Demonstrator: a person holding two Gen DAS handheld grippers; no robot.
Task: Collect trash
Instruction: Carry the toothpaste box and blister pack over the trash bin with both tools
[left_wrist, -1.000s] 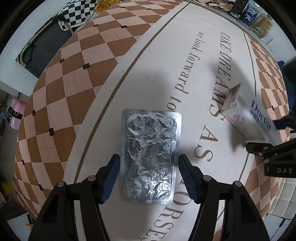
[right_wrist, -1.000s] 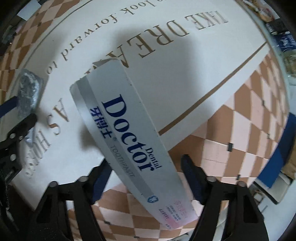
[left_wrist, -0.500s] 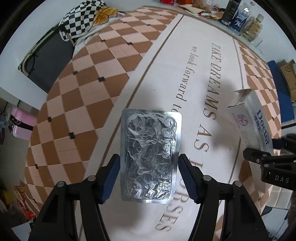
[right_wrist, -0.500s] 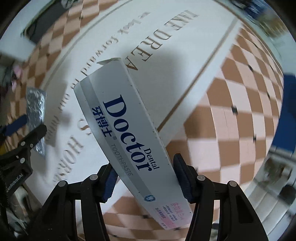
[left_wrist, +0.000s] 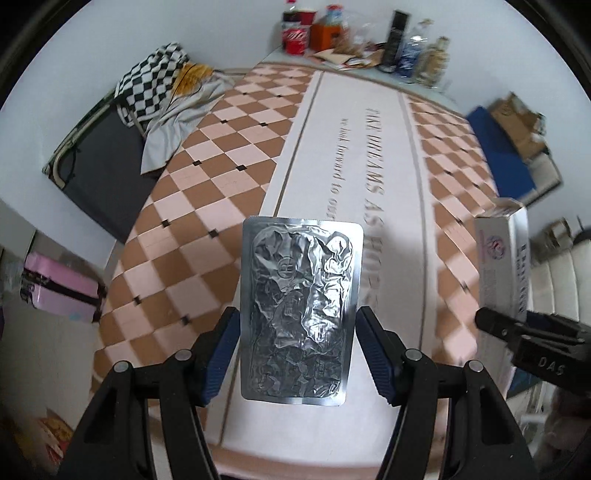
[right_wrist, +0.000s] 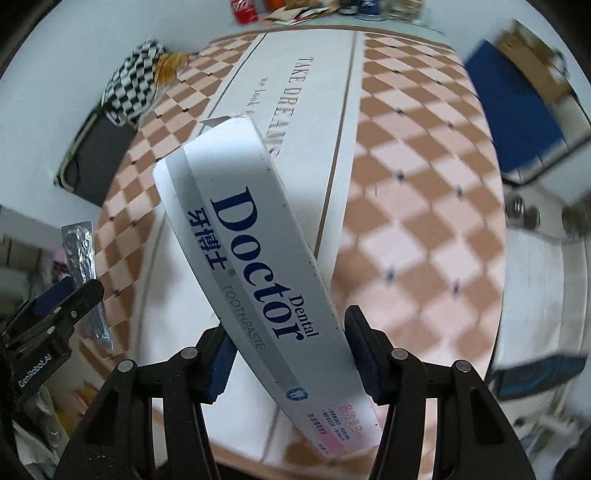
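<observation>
Both your tools have lifted clear of the table (left_wrist: 369, 122). Your left tool (left_wrist: 297, 352) grips the foil pack (left_wrist: 299, 306); your right tool (right_wrist: 291, 360), jaws just closing, clamps the toothpaste box (right_wrist: 255, 266).

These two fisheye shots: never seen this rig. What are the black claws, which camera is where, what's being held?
There is no robot here. A person carries a handheld two-finger gripper in each hand, and each one has a wide-angle camera looking forward along its fingers. The black arms with blue pads at the bottom of each picture are that gripper's own fingers.

In the left wrist view, the left gripper is clamped on a crumpled foil blister pack. In the right wrist view, the right gripper holds a white toothpaste box marked "Doctor", which sits at a slant between the pads; its jaws have just been closing on it.

Each view also catches the other gripper at its edge. Both items are lifted above a checkered mat with printed lettering. Bottles and cans stand at its far end, blurred.
</observation>
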